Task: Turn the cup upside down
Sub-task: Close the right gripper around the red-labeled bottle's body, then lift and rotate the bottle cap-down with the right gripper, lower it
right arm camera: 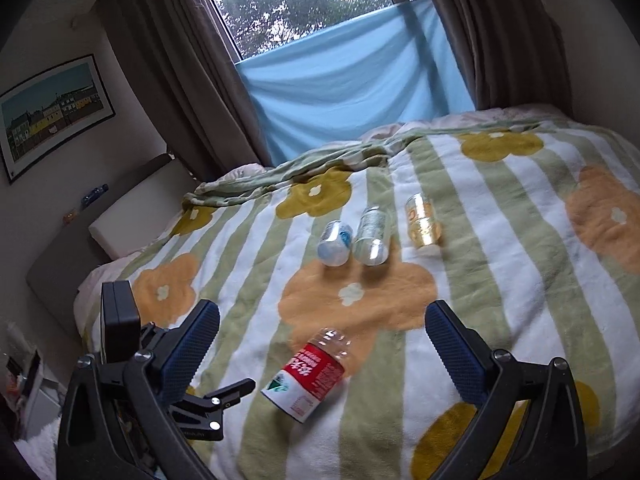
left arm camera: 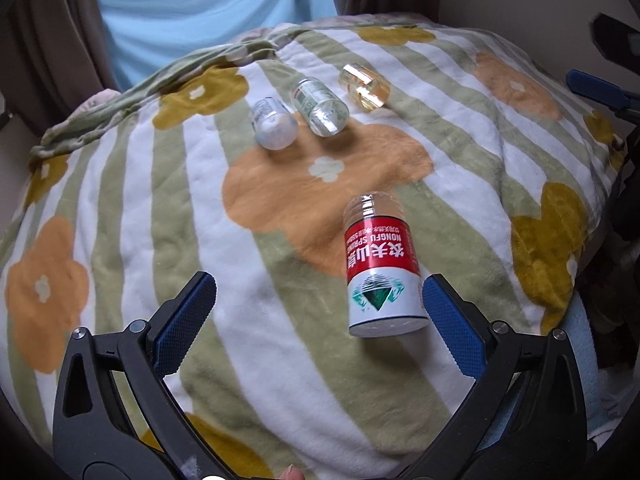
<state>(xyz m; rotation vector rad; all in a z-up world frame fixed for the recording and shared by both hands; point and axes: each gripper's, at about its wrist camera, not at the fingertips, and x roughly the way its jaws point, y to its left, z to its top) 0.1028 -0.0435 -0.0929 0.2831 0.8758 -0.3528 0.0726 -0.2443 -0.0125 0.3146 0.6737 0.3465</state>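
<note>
A cup cut from a plastic bottle, with a red and white label [left arm camera: 382, 270], is on the flowered blanket [left arm camera: 160, 208], tilted, just left of my left gripper's right finger. It also shows in the right wrist view [right arm camera: 310, 376], lying tilted between the fingers. My left gripper [left arm camera: 318, 302] is open and empty, close to the cup. My right gripper [right arm camera: 322, 338] is open and empty, above and behind the cup. Three more clear cups lie farther back: a white one [left arm camera: 274, 128], a clear one [left arm camera: 320, 108] and a yellowish one [left arm camera: 364, 86].
The bed's blanket has a folded ridge [right arm camera: 304, 168] at the far side. A blue cloth [right arm camera: 352, 76] hangs over the window with brown curtains [right arm camera: 176, 60]. The left gripper's body [right arm camera: 160, 380] shows at lower left in the right wrist view. A headboard [right arm camera: 80, 248] stands on the left.
</note>
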